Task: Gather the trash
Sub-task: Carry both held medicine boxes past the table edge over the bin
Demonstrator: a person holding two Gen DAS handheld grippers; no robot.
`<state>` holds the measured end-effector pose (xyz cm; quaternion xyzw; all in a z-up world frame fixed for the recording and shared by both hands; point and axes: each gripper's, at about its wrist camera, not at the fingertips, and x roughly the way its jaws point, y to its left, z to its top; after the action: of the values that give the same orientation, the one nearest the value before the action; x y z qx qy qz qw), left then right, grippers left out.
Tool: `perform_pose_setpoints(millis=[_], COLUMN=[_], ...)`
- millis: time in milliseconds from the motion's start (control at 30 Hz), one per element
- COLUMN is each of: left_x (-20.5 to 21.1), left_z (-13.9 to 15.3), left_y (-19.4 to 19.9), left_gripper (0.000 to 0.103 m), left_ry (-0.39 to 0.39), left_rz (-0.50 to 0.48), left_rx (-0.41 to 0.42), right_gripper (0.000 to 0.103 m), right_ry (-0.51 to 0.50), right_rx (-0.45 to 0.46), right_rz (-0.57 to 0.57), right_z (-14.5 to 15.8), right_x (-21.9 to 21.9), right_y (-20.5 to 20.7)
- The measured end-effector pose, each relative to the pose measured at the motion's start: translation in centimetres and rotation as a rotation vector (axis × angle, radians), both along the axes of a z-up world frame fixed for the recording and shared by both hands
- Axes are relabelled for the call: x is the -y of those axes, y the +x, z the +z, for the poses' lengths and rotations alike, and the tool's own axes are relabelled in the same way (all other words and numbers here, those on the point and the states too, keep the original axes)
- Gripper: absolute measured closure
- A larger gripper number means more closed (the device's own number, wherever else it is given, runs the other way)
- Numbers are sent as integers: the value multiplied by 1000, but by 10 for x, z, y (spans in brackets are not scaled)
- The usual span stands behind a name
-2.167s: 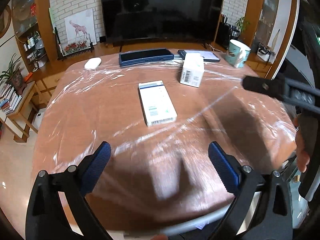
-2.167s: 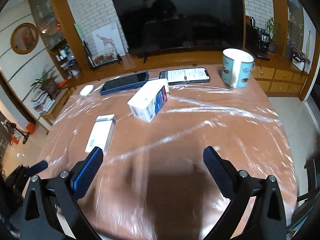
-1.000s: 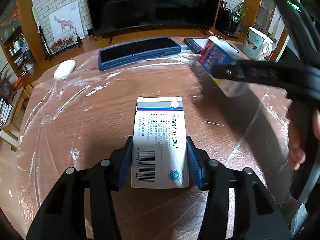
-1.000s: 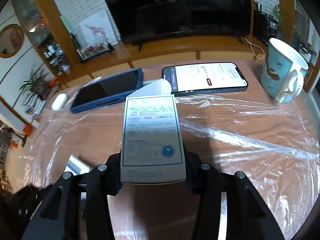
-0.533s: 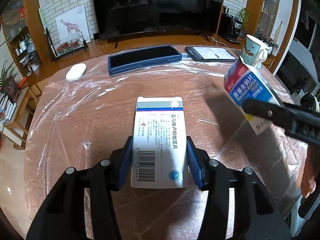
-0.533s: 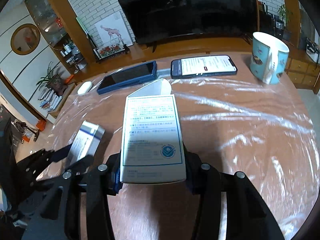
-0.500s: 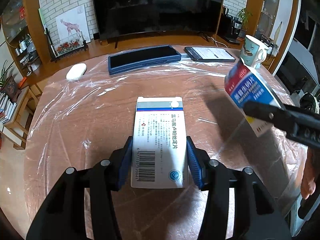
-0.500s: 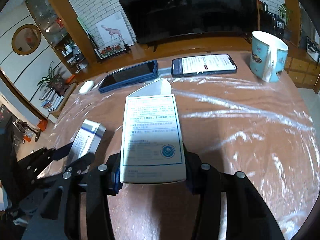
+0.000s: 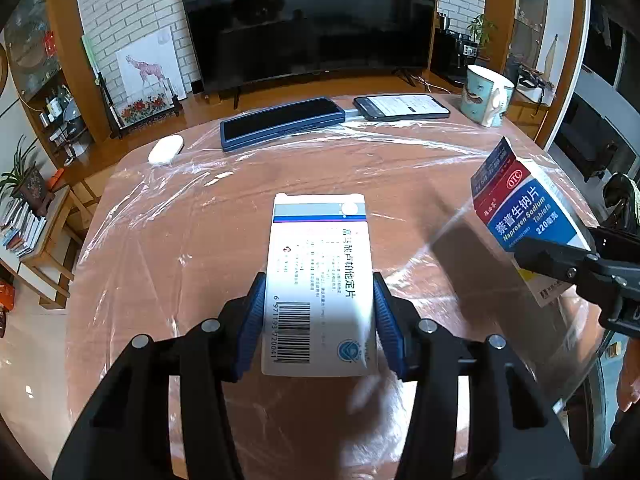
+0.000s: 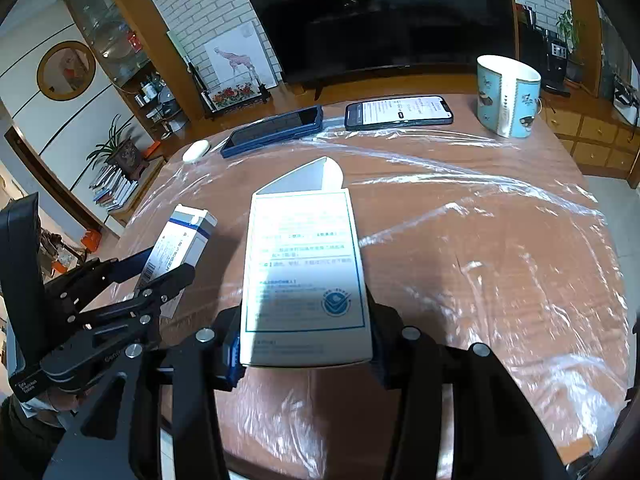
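Note:
My left gripper is shut on a flat white medicine box with a barcode and a blue stripe, held above the round wooden table. The same box shows at the left of the right wrist view, in the left gripper. My right gripper is shut on a white medicine box whose top flap stands open. In the left wrist view that box shows its blue and red face at the right, above the table's edge, clamped in the right gripper.
Clear plastic film covers the table. At its far side lie a dark blue tablet, a lit phone, a white mouse and a teal and white mug. A television stands behind.
Both grippers have risen and pulled back from the table's middle with their boxes. The right gripper's box has swung to the right in the left wrist view.

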<state>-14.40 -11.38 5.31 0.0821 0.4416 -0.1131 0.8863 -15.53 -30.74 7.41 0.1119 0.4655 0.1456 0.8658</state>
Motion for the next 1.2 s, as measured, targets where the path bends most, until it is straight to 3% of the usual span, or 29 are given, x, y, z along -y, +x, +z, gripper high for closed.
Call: perform_pose_setpoints(millis=[1200], left_x=[23], left_z=[6], left_y=[-121], left_gripper=[51], left_ry=[8], left_rz=[-63], left_rx=[15], right_gripper=[57], right_ry=[24], right_rx=[-43], right_rz=[110], right_z=[1], right_x=[18], right_y=[-124])
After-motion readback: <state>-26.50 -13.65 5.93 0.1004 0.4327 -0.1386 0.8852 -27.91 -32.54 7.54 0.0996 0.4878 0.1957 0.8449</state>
